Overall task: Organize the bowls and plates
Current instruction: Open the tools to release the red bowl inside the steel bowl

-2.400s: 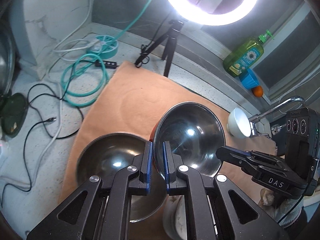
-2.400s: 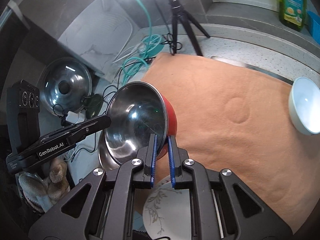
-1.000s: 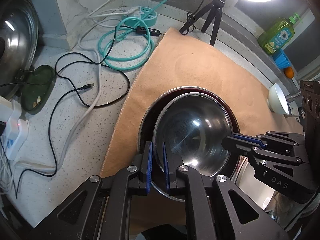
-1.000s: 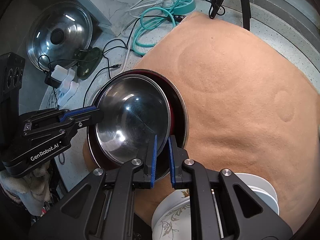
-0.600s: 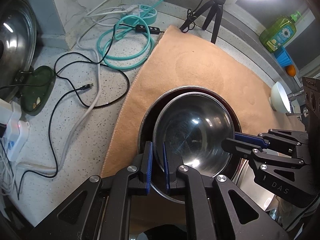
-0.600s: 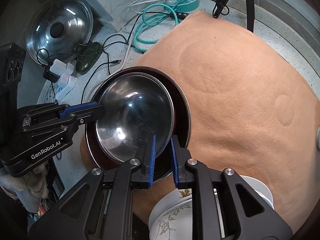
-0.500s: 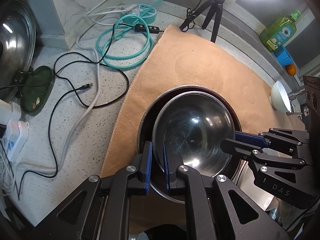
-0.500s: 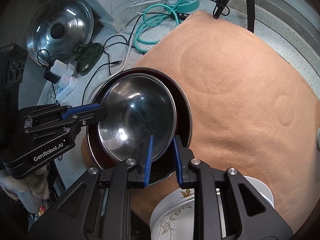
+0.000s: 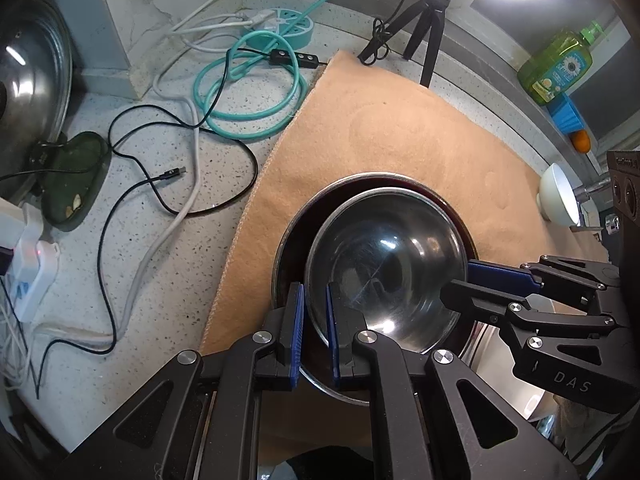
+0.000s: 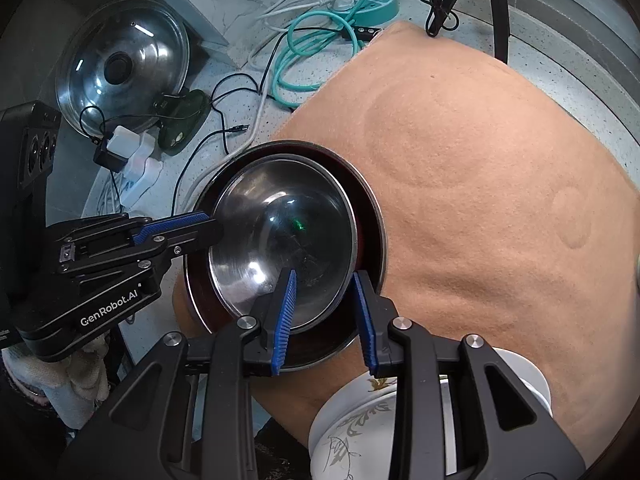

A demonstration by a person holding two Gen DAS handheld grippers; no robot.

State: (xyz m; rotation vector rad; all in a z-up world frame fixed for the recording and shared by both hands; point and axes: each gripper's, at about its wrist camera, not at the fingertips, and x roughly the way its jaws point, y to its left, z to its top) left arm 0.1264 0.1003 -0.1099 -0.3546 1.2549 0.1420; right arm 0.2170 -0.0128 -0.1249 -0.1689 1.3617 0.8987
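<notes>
A small steel bowl (image 9: 384, 264) (image 10: 280, 236) sits nested inside a larger steel bowl (image 9: 288, 264) (image 10: 370, 216) on the tan mat (image 9: 400, 136) (image 10: 480, 160). My left gripper (image 9: 314, 330) has its jaws slightly parted astride the small bowl's near rim. My right gripper (image 10: 325, 316) is open, its fingers straddling the small bowl's rim without clamping it. Each gripper shows in the other's view, left (image 10: 180, 228) and right (image 9: 472, 280). A stack of white patterned plates (image 10: 400, 420) lies under my right gripper. A small white bowl (image 9: 558, 196) stands at the mat's far right.
Cables and a teal cord coil (image 9: 248, 92) lie on the speckled counter left of the mat. A pot lid (image 10: 124, 64) leans at the far left beside a white power adapter (image 10: 136, 152). A tripod (image 9: 428, 24) and a green soap bottle (image 9: 556, 68) stand at the back.
The small bowl came down from a tilted lift and now rests inside the larger bowl. My right gripper has opened off its rim. My left gripper's jaws have parted slightly.
</notes>
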